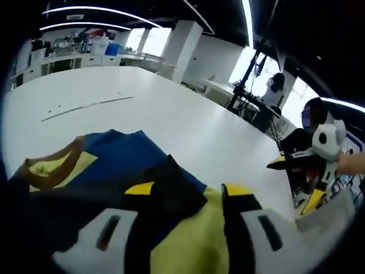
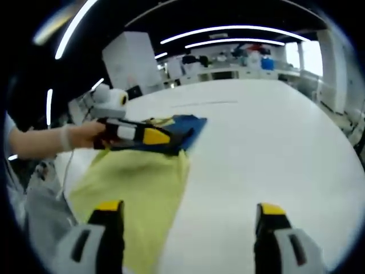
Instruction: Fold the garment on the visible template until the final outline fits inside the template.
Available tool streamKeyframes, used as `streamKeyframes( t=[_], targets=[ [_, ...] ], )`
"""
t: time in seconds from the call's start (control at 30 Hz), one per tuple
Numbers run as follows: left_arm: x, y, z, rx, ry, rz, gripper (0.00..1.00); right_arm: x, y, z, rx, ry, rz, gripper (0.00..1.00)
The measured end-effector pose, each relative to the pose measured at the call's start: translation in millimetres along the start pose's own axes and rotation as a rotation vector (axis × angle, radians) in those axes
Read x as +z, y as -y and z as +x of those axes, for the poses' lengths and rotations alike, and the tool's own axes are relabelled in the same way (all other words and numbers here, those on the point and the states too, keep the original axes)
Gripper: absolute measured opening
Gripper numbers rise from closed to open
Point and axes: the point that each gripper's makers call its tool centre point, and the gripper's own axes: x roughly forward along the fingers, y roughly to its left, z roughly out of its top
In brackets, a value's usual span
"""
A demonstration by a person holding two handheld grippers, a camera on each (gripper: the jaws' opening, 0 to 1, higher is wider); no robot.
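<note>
The garment (image 1: 120, 154) is yellow with dark blue and black parts and a brown-edged neck. It lies bunched on the white table (image 1: 171, 108). My left gripper (image 1: 188, 191) is shut on a dark fold of it, with yellow cloth between and below the jaws. In the right gripper view a hand holds that left gripper (image 2: 168, 140) over the blue end, while the yellow part of the garment (image 2: 137, 177) spreads toward me. My right gripper (image 2: 188, 208) is open above the table (image 2: 268, 148), its left jaw over the yellow cloth. It also appears as the right gripper (image 1: 285, 162) at the table's edge.
A thin dark line (image 1: 85, 105) marks the table beyond the garment, seen too as a line (image 2: 205, 104) in the right gripper view. Desks and shelves (image 1: 85, 48) stand behind, a white pillar (image 1: 185, 48) rises past the table, and a person (image 1: 276, 85) sits far right.
</note>
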Motion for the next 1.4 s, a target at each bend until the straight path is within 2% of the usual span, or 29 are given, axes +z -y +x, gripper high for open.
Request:
streamKeyframes(
  t=[0.1, 0.2, 0.33, 0.43, 0.73, 0.9, 0.97, 1.27, 1.4],
  targets=[
    [3.7, -3.2, -9, 0.007, 0.020, 0.032, 0.61, 0.6, -2, 1, 0.003, 0.001, -0.001, 0.97],
    [10.1, -16.7, -26, 0.042, 0.023, 0.067, 0.57, 1.4, -3, 2, 0.008, 0.003, 0.000, 0.97],
    [10.2, -40.1, -52, 0.102, 0.010, 0.134, 0.58, 0.8, -5, 6, 0.015, 0.002, 0.000, 0.97],
    [3.3, -57.6, -77, 0.160, -0.015, 0.164, 0.56, 1.2, -9, 9, 0.023, 0.001, -0.001, 0.97],
    [-15.2, -92.1, -135, 0.290, -0.068, 0.240, 0.53, 6.7, -18, 16, 0.046, 0.002, -0.014, 0.96],
    [-30.1, -100.3, -161, 0.356, -0.112, 0.288, 0.51, 8.4, -21, 18, 0.056, 0.004, -0.018, 0.96],
    [-36.7, -103.9, -171, 0.367, -0.122, 0.283, 0.51, 9.4, -21, 20, 0.059, 0.006, -0.019, 0.96],
    [-61.5, -116.5, -197, 0.408, -0.194, 0.343, 0.47, 14.6, -24, 24, 0.071, 0.014, -0.025, 0.97],
    [-69.6, -116.9, -203, 0.430, -0.218, 0.364, 0.42, 15.1, -26, 27, 0.077, 0.012, -0.027, 0.96]
  ],
)
